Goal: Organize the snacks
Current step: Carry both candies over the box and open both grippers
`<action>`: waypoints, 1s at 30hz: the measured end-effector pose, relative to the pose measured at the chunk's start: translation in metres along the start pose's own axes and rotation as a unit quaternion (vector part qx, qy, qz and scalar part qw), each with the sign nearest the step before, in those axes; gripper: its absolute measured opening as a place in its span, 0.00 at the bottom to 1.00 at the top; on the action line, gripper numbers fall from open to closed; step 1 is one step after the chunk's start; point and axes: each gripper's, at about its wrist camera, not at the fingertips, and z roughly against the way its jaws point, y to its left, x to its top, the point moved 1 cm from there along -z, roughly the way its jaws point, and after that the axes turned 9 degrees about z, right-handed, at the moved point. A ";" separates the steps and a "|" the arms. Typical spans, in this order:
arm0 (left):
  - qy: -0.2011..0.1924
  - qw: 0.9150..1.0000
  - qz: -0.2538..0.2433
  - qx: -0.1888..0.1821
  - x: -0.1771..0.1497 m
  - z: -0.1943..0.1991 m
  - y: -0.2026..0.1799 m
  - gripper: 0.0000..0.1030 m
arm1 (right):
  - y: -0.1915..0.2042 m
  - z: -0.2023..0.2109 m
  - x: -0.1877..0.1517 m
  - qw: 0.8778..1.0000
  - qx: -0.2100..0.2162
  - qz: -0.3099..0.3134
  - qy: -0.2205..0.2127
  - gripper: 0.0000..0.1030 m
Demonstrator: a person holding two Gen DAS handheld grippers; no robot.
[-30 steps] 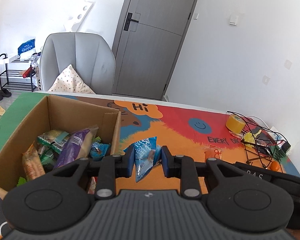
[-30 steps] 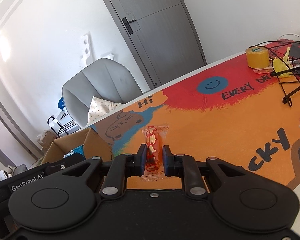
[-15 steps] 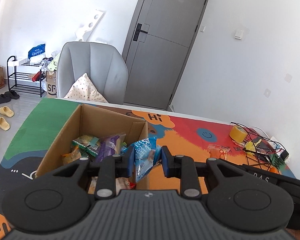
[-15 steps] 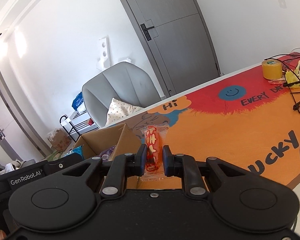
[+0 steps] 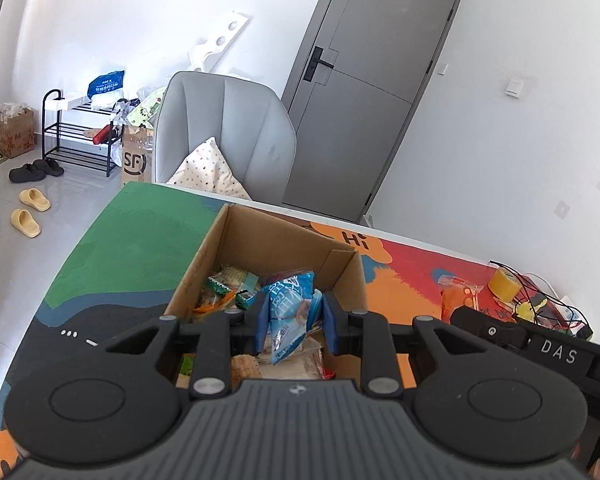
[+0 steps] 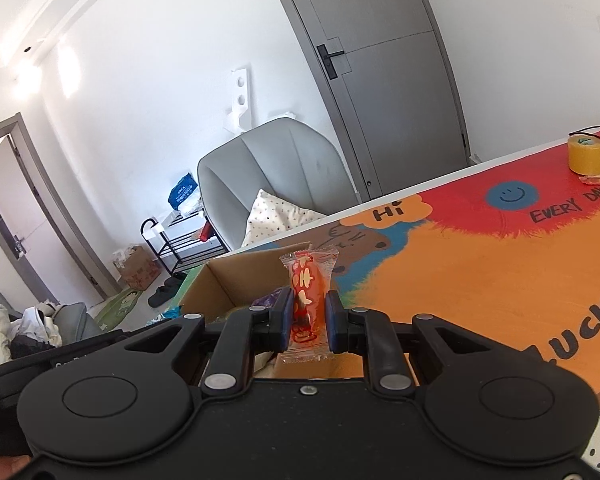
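Observation:
My left gripper (image 5: 291,322) is shut on a blue snack packet (image 5: 288,312) and holds it above the open cardboard box (image 5: 260,236), which holds several snack packets. My right gripper (image 6: 307,322) is shut on an orange-red snack packet (image 6: 309,304), held upright just right of the box (image 6: 236,272). That packet also shows in the left wrist view (image 5: 458,300), to the right of the box, with the right gripper's body below it.
The table has a colourful mat (image 6: 500,272). A yellow tape roll (image 6: 586,155) and a black wire rack (image 5: 540,300) stand at the far right. A grey chair (image 5: 224,132) with a cushion stands behind the table. A shoe rack (image 5: 80,132) is on the floor at left.
Both grippers have risen and moved left with their packets. The left one has gone from right of the box to over it. The right one has come up beside the box.

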 end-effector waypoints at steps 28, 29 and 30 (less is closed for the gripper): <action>0.001 0.998 -0.004 0.061 0.025 0.012 0.052 0.86 | 0.050 -0.054 0.008 0.999 0.022 0.009 0.034 0.50; 0.000 0.998 -0.005 0.062 0.025 0.013 0.052 0.87 | 0.050 -0.052 0.008 0.999 0.024 0.011 0.035 0.51; 0.000 0.998 -0.005 0.062 0.025 0.013 0.053 0.88 | 0.050 -0.049 0.007 0.999 0.025 0.011 0.035 0.51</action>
